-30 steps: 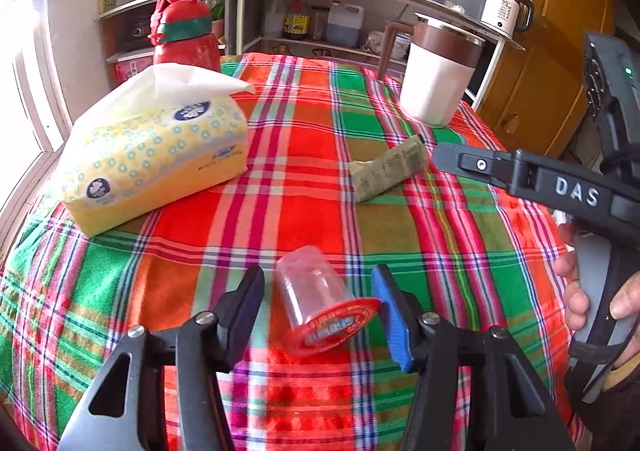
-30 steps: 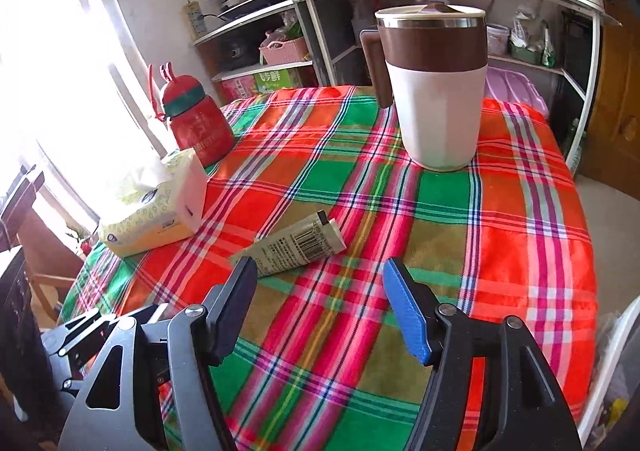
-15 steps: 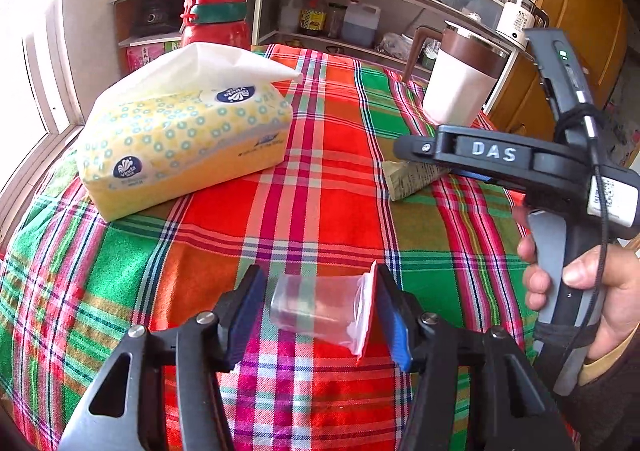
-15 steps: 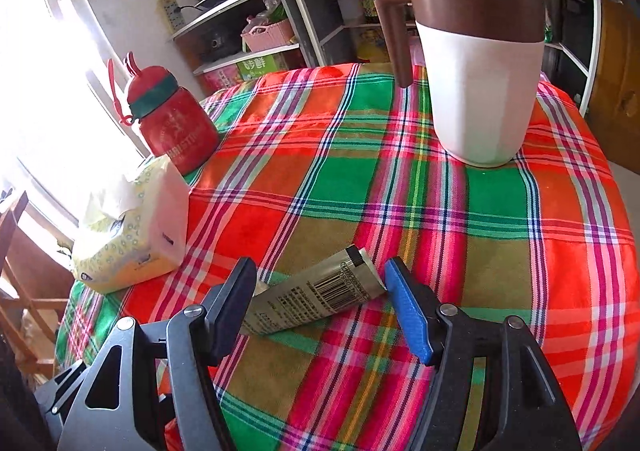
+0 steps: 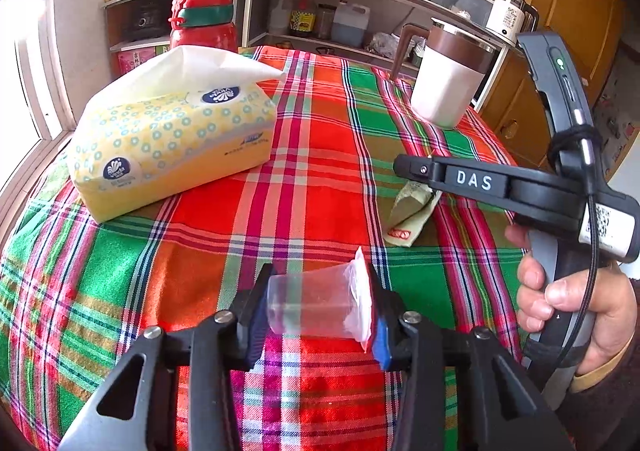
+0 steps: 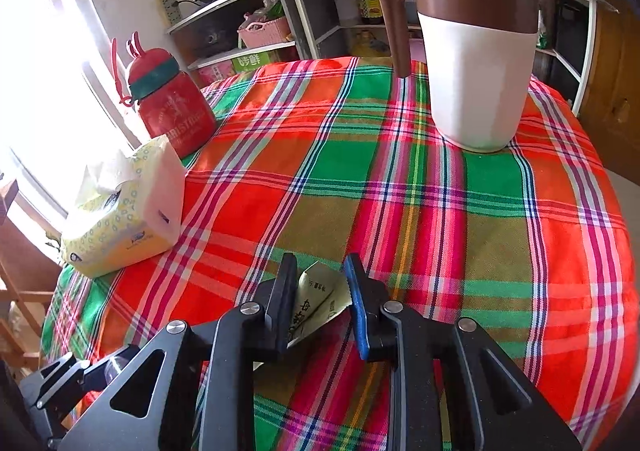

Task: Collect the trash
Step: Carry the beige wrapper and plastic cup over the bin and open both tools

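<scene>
Low centre of the left wrist view, the left gripper (image 5: 318, 315) is clamped on 1 clear plastic cup (image 5: 312, 307). Cup lies on its side, long axis running left-right across the frame, its base against the black finger, its mouth w/ the peeled foil lid (image 5: 362, 295) against the blue pad at right. It sits just over the plaid tablecloth (image 5: 320, 171); can't tell if it touches the cloth.

Right of frame, same view: the right gripper (image 5: 404, 165) reaches in from the right edge, a hand (image 5: 568, 311) wrapped round its grip. Under its tip, 1 pale green sachet (image 5: 412, 211), long axis slanting from lower left up to upper right, red stamp at the lower end.

Right wrist view, low centre: right gripper (image 6: 320, 299) is closed on that sachet (image 6: 316, 299), 1 black finger at left, 1 blue pad at right, both pressing it. Sachet is folded, pointed end up toward the top of the frame, printed face showing. Its lower part is hidden behind the fingers.

Count of the rest, each 1: tissue pack (image 5: 168, 139) at left w/ a sheet sticking out, red bottle (image 5: 204, 19) behind it at upper left, white-and-brown mug (image 6: 476, 63) at upper right, upright w/ handle to the left. Tissue pack and bottle are just beside each other; mug is well apart from both. Shelving w/ pots and bottles runs along the top of the frame.
</scene>
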Action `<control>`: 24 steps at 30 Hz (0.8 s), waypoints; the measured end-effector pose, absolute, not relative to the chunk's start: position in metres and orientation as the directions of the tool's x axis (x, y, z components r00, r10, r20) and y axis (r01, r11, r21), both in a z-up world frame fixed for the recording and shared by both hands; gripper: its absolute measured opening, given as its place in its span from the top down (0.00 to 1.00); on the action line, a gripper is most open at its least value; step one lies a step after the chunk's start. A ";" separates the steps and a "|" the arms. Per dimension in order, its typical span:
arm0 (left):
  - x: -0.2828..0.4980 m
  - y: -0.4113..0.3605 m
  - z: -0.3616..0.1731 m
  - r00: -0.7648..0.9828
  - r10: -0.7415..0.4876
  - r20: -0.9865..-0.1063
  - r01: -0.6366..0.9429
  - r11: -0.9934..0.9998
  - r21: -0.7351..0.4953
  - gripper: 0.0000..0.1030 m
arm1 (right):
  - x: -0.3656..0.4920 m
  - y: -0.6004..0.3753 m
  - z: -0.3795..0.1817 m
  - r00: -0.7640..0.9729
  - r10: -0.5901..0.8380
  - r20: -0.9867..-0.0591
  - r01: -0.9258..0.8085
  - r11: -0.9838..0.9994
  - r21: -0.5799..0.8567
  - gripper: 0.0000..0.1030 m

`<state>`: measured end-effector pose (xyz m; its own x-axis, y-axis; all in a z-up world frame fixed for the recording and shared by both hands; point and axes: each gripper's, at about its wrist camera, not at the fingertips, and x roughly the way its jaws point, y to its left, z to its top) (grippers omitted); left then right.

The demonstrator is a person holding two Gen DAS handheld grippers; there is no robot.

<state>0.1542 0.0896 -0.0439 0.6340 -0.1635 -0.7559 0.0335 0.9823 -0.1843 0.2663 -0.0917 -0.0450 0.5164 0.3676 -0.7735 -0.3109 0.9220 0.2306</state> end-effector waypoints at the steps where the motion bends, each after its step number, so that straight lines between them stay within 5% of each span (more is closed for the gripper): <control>1: 0.153 0.090 -0.043 0.636 -0.166 -0.754 0.036 0.982 -0.187 0.58 | 0.264 -0.094 -0.044 0.513 0.374 -0.773 -0.320 0.919 0.232 0.77; 24: 0.131 0.045 0.002 0.701 -0.217 -0.679 0.173 0.976 -0.133 0.58 | 0.209 -0.170 0.003 0.590 0.435 -0.680 -0.299 0.900 0.317 0.81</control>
<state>0.1314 0.0448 0.0023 0.7012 -0.2166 -0.6793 0.1725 0.9760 -0.1332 0.2087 -0.1700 0.0035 0.5903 0.4348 -0.6801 -0.2985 0.9004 0.3166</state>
